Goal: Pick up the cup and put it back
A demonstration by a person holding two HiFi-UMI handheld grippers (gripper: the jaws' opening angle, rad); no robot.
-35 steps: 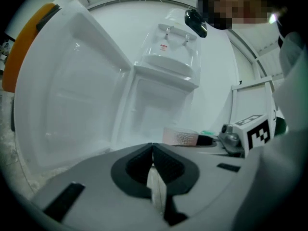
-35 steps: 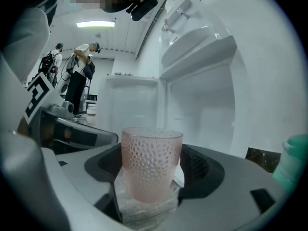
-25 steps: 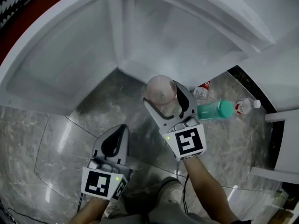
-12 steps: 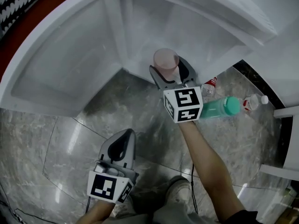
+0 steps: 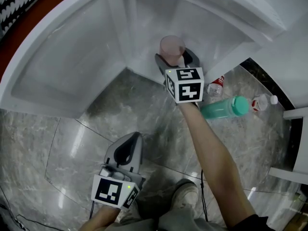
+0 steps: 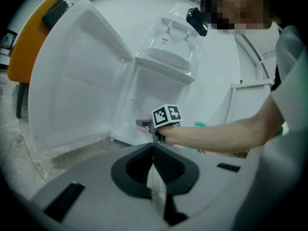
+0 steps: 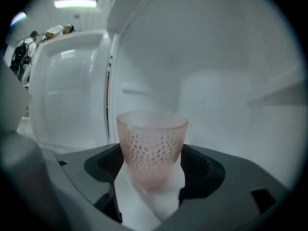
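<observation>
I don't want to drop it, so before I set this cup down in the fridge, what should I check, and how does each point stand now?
1. Right gripper shut on the cup: ok, jaws press both its sides.
2. Cup upright: ok.
3. Fridge door open: ok.
4. Free spot under the cup: cannot tell, the jaws hide it.
5. Left gripper out of the way: ok, shut, empty, low over the floor.

The right gripper (image 5: 174, 57) and fridge (image 5: 159, 18) are seen steeply downward in the head view and level in the left gripper view.
</observation>
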